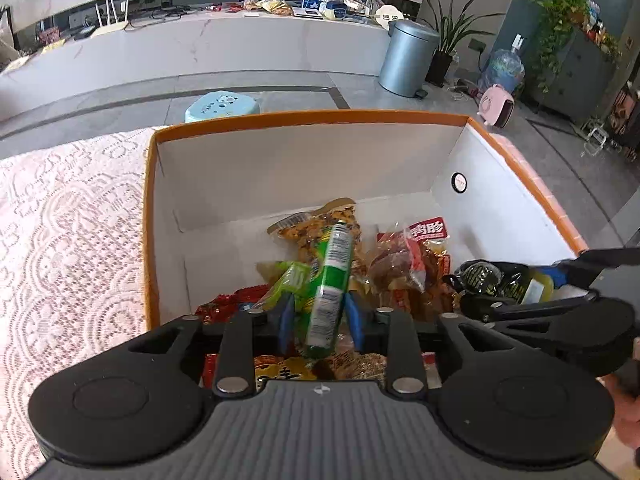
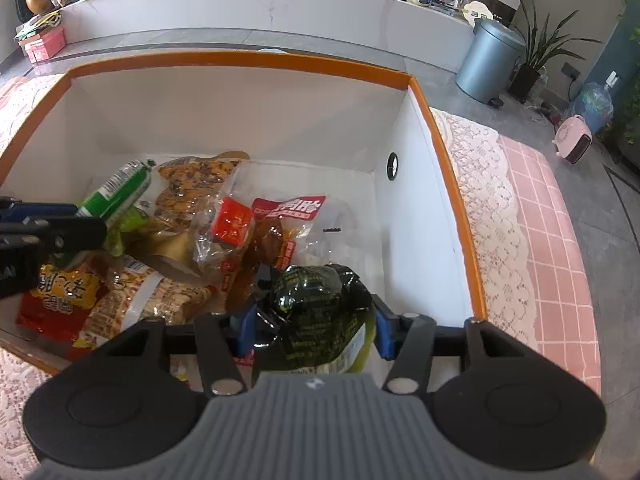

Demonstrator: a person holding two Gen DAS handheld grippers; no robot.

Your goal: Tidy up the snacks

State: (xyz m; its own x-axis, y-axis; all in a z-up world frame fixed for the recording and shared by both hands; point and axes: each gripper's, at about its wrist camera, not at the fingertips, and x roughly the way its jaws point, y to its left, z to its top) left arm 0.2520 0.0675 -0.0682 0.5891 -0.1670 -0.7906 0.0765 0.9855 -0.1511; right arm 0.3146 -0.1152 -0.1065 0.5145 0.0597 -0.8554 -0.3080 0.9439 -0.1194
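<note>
A white box with an orange rim point(image 1: 256, 118) point(image 2: 240, 58) stands on the table and holds several snack packets. My left gripper point(image 1: 320, 320) hangs inside it, jaws apart, with a long green packet point(image 1: 332, 280) point(image 2: 116, 192) lying loose between the blue pads point(image 1: 285, 318) on top of the pile. My right gripper point(image 2: 312, 330) is low in the box's right part. A dark green crinkled packet point(image 2: 316, 308) point(image 1: 492, 276) sits between its spread pads, not squeezed. A bag of brown nuts point(image 1: 320, 224) and a red-labelled packet point(image 1: 420, 248) lie behind.
White lace cloth point(image 1: 68, 220) covers the table left of the box, and pink checked cloth point(image 2: 560, 260) shows to its right. Beyond are a blue stool point(image 1: 222, 106), a grey bin point(image 1: 408, 56), a pink heater point(image 2: 572, 140) and a long white counter point(image 1: 240, 44).
</note>
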